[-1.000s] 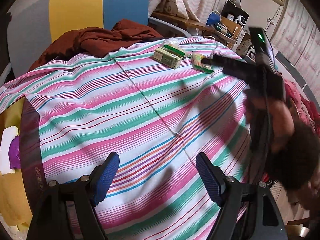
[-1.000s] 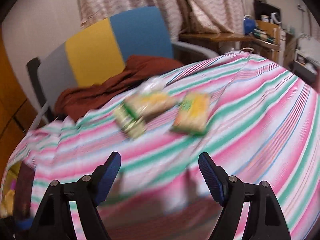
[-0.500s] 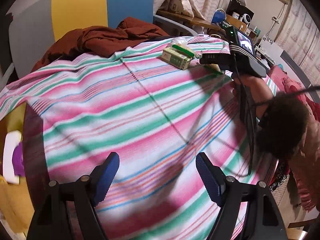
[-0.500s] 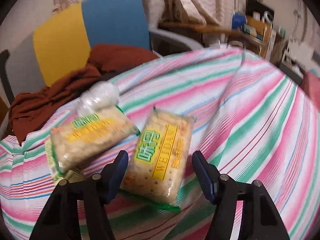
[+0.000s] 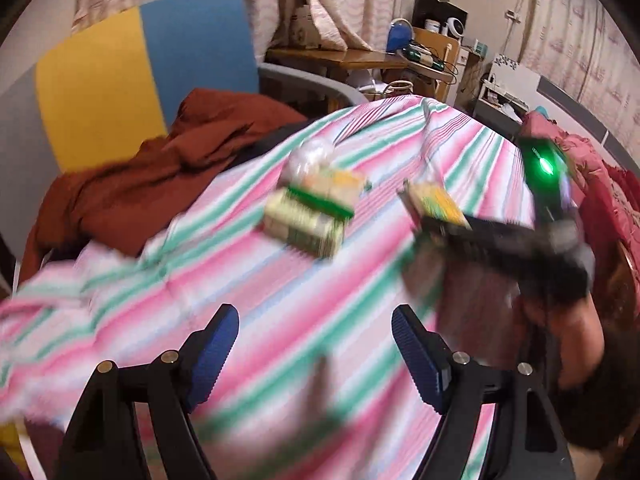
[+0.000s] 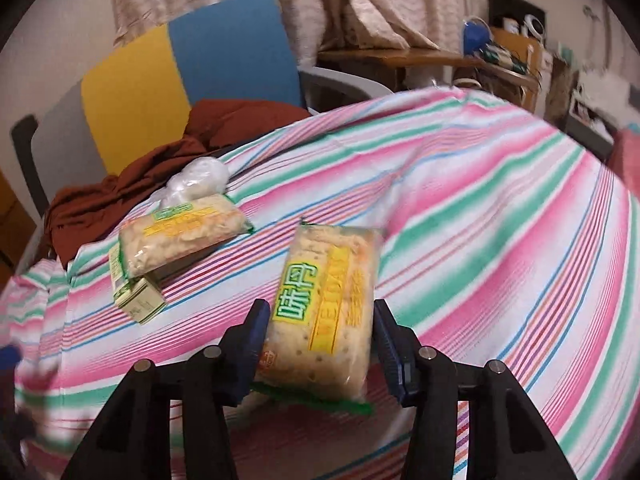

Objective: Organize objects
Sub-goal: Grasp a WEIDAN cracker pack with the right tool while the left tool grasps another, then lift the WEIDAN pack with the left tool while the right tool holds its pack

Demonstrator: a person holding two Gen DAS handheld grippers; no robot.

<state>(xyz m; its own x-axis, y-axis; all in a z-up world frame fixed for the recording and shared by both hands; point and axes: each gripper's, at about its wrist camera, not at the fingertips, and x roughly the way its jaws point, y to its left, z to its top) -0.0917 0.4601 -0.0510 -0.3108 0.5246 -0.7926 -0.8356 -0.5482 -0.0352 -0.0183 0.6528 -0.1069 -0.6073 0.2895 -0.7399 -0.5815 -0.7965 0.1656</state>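
My right gripper (image 6: 318, 334) is shut on a cracker packet (image 6: 326, 312) with a green and yellow label and holds it just above the striped cloth (image 6: 500, 240). The packet (image 5: 436, 204) and the right gripper (image 5: 424, 220) also show in the left wrist view. A second cracker packet (image 6: 180, 236) lies on a green-white box (image 6: 136, 296), with a clear plastic bag (image 6: 200, 176) behind it. In the left wrist view the box (image 5: 304, 228) is blurred. My left gripper (image 5: 316, 344) is open and empty, above the cloth, short of the box.
A chair (image 6: 180, 76) with a yellow and blue back stands behind the table, with a rust-brown garment (image 6: 172, 156) draped on its seat. A wooden desk (image 6: 432, 60) with clutter is at the back right. A red garment (image 5: 600, 184) lies at the right.
My right gripper has closed on the cracker packet and lifted it slightly. My left gripper has moved forward toward the box and packets.
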